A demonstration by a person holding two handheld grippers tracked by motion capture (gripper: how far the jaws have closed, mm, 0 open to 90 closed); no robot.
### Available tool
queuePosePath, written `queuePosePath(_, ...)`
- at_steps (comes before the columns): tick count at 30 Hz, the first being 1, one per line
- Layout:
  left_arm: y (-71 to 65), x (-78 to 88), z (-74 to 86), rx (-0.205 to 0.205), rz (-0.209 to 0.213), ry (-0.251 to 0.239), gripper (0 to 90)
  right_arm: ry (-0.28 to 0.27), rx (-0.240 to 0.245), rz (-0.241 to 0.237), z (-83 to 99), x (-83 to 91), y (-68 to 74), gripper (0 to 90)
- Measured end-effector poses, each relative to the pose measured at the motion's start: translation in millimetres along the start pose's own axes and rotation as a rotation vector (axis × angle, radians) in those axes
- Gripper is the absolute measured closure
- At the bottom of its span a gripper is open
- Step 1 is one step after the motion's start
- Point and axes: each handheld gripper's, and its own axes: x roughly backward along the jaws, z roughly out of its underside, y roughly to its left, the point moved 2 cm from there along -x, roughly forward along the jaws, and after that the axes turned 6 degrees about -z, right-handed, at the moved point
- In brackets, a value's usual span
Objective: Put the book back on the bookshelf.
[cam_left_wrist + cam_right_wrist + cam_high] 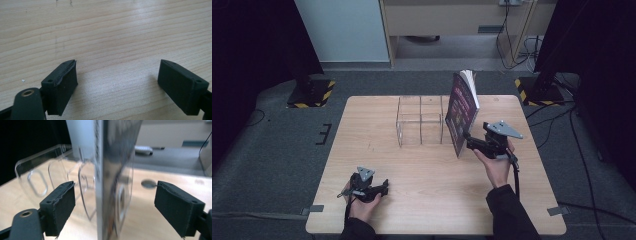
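- Book (462,111): upright, dark purple cover, standing on tabletop (412,200) against right end of clear acrylic divider rack (421,120), far-centre.
- Right tongs (468,141) at book's lower near edge; jaws wide apart w/ book's edge (100,182) between them, pads not touching it.
- Left tongs (117,82): jaws spread, nothing held, low over bare wood near front-left, well apart from book.

Two black hand-held grippers, dark sleeves

Each gripper, left (384,187) and right (468,139), is black with a grey three-cornered plate on top and a dark trailing cable; the jaws carry blocky black pads (62,85) with small screw holes, beside a brass-ringed pivot. The person's sleeves (512,215) are dark.
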Motion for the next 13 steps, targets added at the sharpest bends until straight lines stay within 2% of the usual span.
queuePosePath(1,0.0,0.0,0.0,0.0,0.0,0.0,15.0,0.028,0.005,-0.007,10.6,8.2,-5.3,15.7)
queuePosePath(2,0.0,0.0,0.0,0.0,0.0,0.0,15.0,0.028,0.005,-0.007,10.6,8.2,-5.3,15.7)
queuePosePath(3,0.0,0.0,0.0,0.0,0.0,0.0,14.9,0.066,0.01,-0.011,22.7,16.2,-10.5,14.4)
queuePosePath(5,0.0,0.0,0.0,0.0,0.0,0.0,15.0,0.109,0.018,-0.021,36.0,23.6,-15.9,13.9)
queuePosePath(6,0.0,0.0,0.0,0.0,0.0,0.0,15.0,0.109,0.018,-0.021,36.0,23.6,-15.9,13.9)
queuePosePath(7,0.1,0.0,0.0,0.0,0.001,0.0,15.0,0.143,0.019,-0.019,49.8,30.2,-21.1,13.7)
queuePosePath(8,0.1,0.0,0.0,0.0,0.001,0.0,15.0,0.143,0.019,-0.019,49.8,30.2,-21.1,13.7)
queuePosePath(9,0.1,0.0,0.0,0.0,0.001,0.0,15.0,0.18,0.021,-0.014,63.7,35.4,-26.8,13.6)
queuePosePath(10,0.1,0.0,-0.1,0.0,0.001,0.0,15.0,0.18,0.021,-0.014,63.7,35.4,-26.8,13.6)
queuePosePath(11,0.1,-0.2,-0.3,0.001,0.004,0.0,15.1,0.226,0.025,-0.006,75.9,38.9,-33.0,13.5)
queuePosePath(12,0.1,-0.2,-0.3,0.001,0.004,0.0,15.3,0.226,0.025,-0.006,75.9,38.9,-33.0,13.5)
queuePosePath(13,0.3,-0.1,-0.2,0.0,0.007,0.0,15.6,0.25,0.038,0.019,85.2,43.5,-39.6,13.4)
